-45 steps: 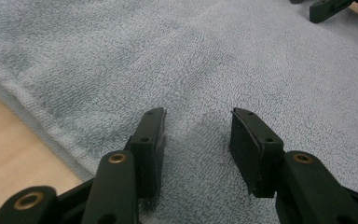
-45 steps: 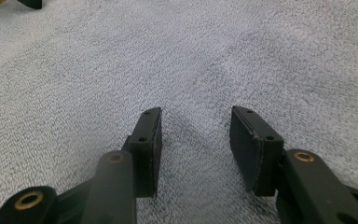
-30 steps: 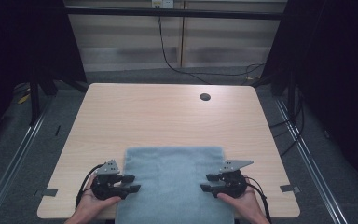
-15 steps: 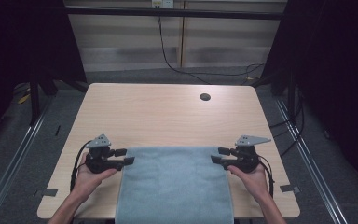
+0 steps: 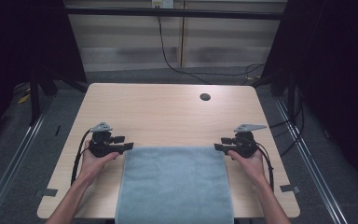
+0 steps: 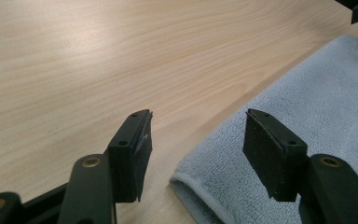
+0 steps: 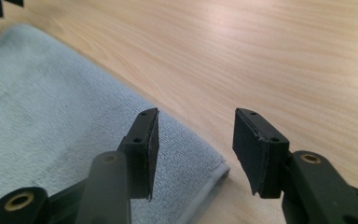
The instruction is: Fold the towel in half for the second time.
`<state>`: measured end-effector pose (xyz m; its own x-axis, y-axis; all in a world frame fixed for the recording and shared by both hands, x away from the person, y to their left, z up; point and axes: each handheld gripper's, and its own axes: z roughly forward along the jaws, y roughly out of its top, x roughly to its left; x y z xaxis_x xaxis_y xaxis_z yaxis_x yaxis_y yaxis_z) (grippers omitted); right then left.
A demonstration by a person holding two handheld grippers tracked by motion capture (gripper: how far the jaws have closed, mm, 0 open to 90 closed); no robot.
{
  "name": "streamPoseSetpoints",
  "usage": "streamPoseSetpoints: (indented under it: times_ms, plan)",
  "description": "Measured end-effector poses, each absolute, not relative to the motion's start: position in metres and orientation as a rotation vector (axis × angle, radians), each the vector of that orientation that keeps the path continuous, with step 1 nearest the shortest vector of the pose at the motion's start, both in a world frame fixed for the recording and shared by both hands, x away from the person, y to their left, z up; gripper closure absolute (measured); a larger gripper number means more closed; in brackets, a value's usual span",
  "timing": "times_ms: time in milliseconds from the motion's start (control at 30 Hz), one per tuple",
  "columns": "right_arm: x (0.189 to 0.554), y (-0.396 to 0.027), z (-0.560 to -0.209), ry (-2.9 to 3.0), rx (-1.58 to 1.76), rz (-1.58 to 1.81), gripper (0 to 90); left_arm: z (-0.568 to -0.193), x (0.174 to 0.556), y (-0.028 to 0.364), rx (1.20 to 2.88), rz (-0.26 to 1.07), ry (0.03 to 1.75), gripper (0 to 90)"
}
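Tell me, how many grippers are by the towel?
2. The left gripper sits at the far left corner of the grey-blue towel; the right gripper sits at its far right corner. Both are open.

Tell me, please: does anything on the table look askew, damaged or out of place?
Nothing stands out. The blue-grey towel lies flat and square on the table, its near end hanging over the edge. The left gripper and right gripper flank its far corners, open.

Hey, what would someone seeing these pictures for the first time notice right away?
A grey-blue towel lies flat at the near edge of the wooden table, hanging over its front. The left gripper and right gripper sit at its two far corners, jaws open, a corner lying below each pair. A small dark hole marks the table's far side.
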<state>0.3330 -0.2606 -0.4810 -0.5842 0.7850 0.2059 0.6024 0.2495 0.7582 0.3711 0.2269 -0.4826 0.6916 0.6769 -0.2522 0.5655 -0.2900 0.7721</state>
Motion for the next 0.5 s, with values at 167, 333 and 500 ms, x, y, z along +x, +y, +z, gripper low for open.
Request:
streamPoseSetpoints:
  times_ms: [167,333,500]
  plan:
    - [0.343,-0.258,-0.485,2.325,1.302,1.256,51.4,-0.489,0.378,0.23,1.966,0.125,0.971,39.3]
    - [0.347,-0.258,-0.501,2.376,1.324,1.203,50.1,-0.496,0.377,0.226,2.002,0.115,0.957,38.0]
    - [0.347,-0.255,-0.506,2.388,1.311,1.18,49.2,-0.504,0.378,0.222,2.039,0.117,0.963,34.9]
